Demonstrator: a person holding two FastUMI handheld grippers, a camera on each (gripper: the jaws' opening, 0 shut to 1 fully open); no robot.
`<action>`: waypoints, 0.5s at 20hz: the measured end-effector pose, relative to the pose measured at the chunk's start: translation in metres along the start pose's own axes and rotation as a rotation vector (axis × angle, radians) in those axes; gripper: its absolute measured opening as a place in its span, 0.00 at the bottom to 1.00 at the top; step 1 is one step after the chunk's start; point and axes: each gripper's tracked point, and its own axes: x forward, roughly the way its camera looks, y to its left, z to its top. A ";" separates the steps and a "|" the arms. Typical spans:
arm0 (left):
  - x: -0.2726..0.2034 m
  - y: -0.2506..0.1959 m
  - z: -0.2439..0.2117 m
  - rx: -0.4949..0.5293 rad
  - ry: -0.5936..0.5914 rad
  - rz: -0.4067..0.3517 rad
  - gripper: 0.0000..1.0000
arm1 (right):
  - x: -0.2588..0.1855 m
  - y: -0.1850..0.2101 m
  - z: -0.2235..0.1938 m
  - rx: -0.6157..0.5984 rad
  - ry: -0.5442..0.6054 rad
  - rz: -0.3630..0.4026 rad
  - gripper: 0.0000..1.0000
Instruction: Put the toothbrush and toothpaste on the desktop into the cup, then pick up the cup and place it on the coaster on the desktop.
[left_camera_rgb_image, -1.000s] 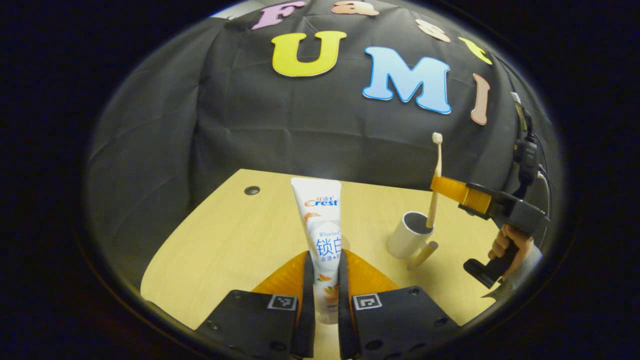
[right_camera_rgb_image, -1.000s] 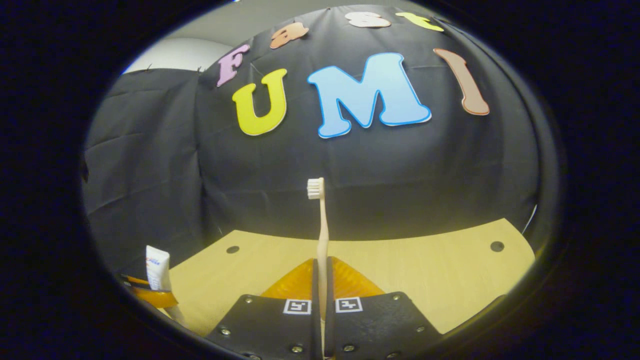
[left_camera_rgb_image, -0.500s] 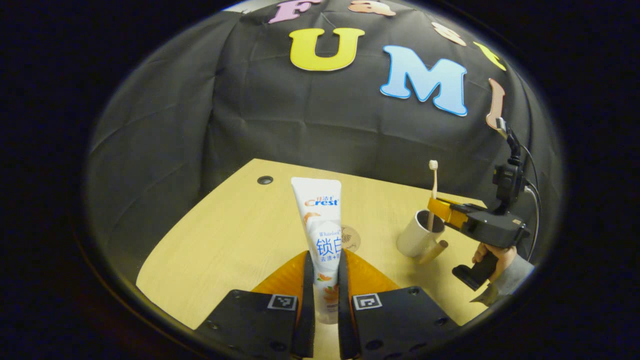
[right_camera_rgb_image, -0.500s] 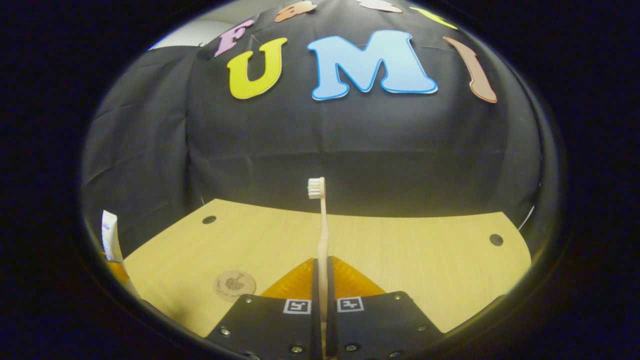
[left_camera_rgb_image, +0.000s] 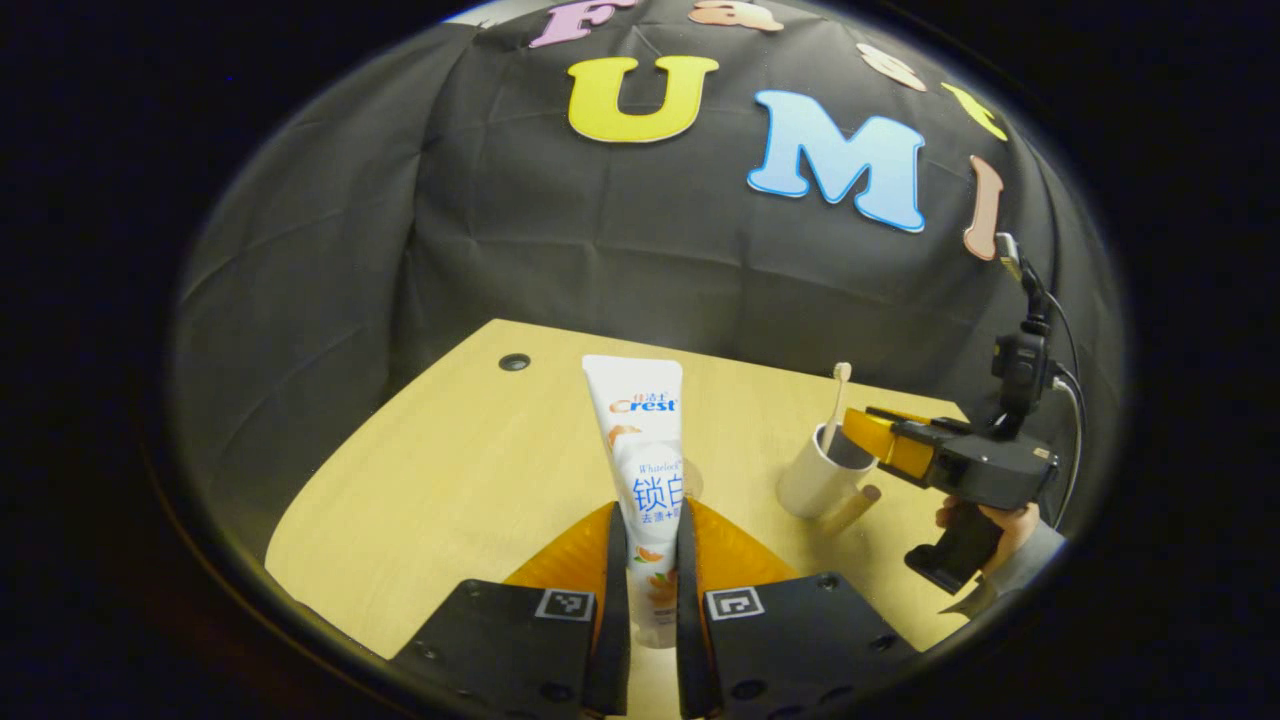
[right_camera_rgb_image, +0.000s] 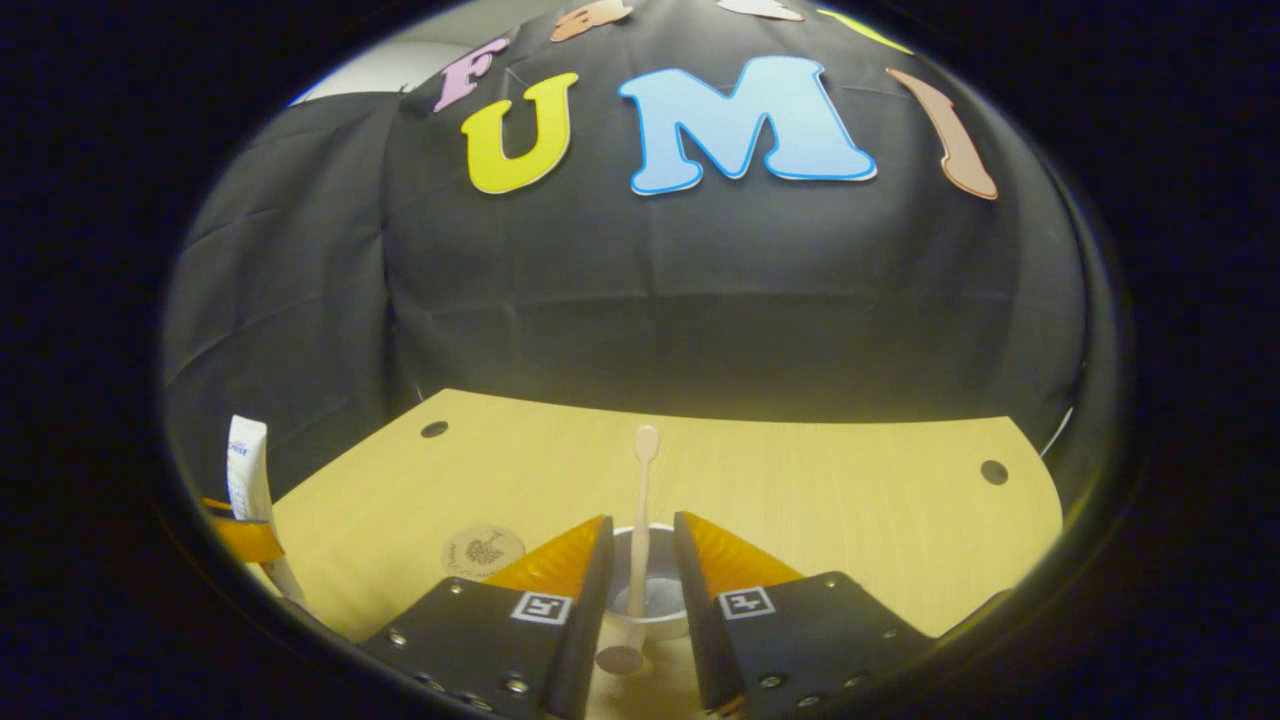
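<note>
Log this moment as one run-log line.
step: toothbrush released into cup | right gripper: open over cup | left gripper: shut on toothpaste, raised above desk | coaster: bare

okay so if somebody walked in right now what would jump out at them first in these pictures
Probably the toothpaste, standing upright and clamped in the left hand-held gripper over the near desk. Next, the toothbrush standing in the white cup, with the right hand-held gripper open around it. The round coaster lies bare to the cup's left.
</note>
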 end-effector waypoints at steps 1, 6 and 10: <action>0.000 -0.005 0.002 0.004 -0.004 -0.005 0.26 | -0.004 -0.002 0.001 0.005 -0.002 -0.004 0.60; 0.010 -0.031 0.020 0.045 -0.058 -0.044 0.27 | -0.053 -0.028 0.015 0.013 -0.058 -0.064 0.91; 0.025 -0.062 0.042 0.032 -0.128 -0.102 0.26 | -0.084 -0.043 0.017 0.059 -0.061 -0.078 0.91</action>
